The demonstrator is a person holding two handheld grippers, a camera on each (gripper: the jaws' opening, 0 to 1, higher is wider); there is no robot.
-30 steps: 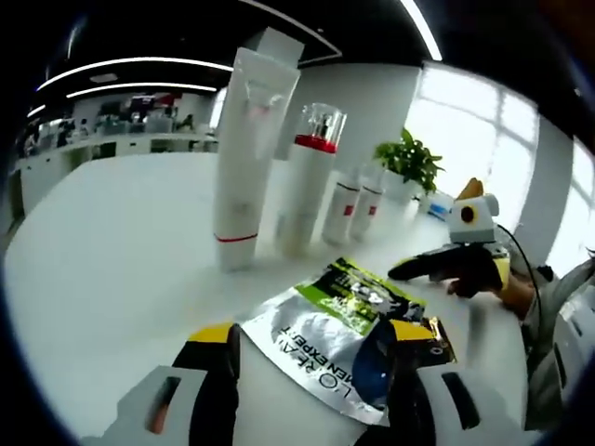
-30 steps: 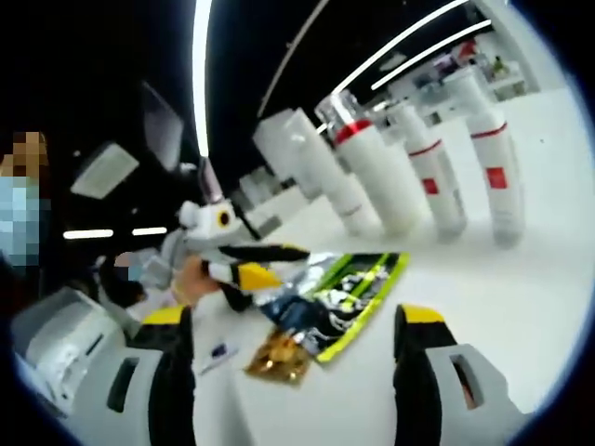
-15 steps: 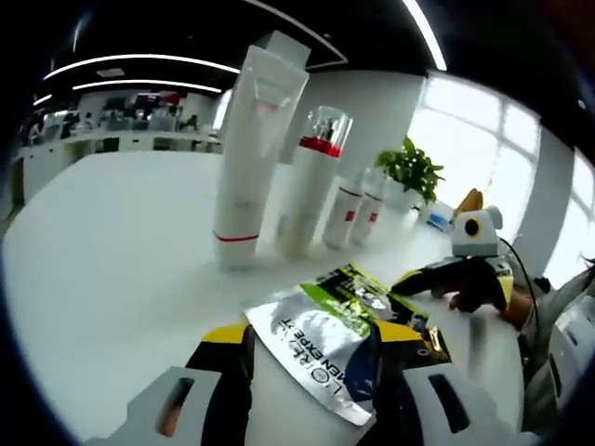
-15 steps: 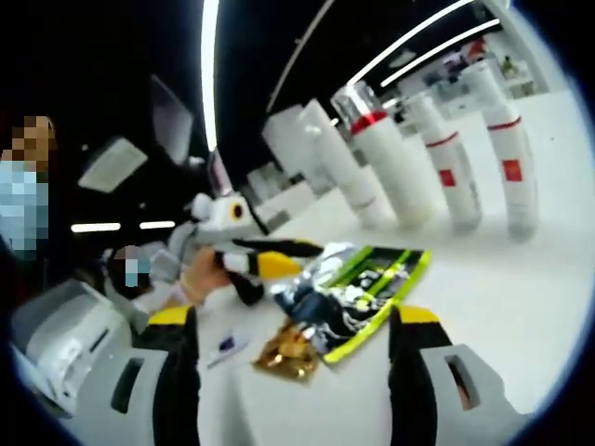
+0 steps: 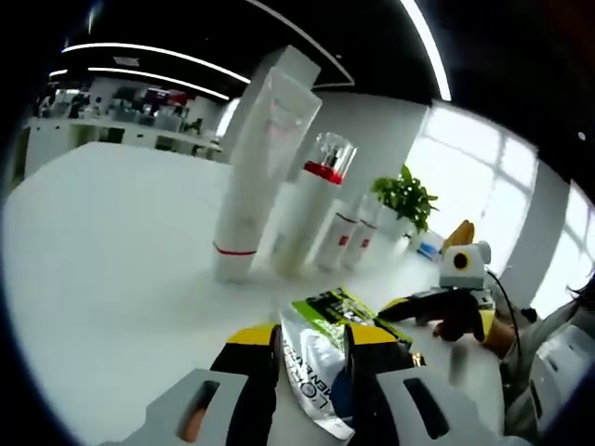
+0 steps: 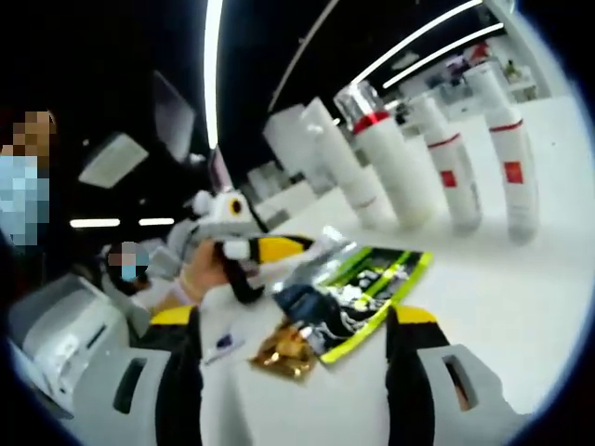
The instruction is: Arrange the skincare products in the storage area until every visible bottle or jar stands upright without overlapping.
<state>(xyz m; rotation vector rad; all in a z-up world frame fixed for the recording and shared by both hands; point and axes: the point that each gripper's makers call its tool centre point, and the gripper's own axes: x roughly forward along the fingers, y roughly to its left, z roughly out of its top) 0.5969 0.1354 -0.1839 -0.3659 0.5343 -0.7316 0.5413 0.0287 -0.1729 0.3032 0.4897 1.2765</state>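
Observation:
My left gripper (image 5: 314,346) is shut on the near edge of a silver and green sachet (image 5: 311,367), which lies on the white table (image 5: 112,242). Beyond it stand a tall white tube (image 5: 256,172), a white bottle with a red band and clear cap (image 5: 307,209), and two small white bottles with red labels (image 5: 349,243), all upright. In the right gripper view the same sachet (image 6: 363,288) lies between my open right gripper's (image 6: 296,318) jaws, with the left gripper (image 6: 256,249) pinching its raised left end. A small gold sachet (image 6: 279,348) lies beside it.
A potted plant (image 5: 407,177) stands at the far end of the bottle row. The right gripper (image 5: 446,302) and a hand rest on the table to the right. The tube (image 6: 335,172), capped bottle (image 6: 390,167) and two small bottles (image 6: 483,172) line the back.
My left gripper's jaws have gone from wide open around the sachet to shut on it, and its edge has lifted. The right gripper has stayed open and nearly still.

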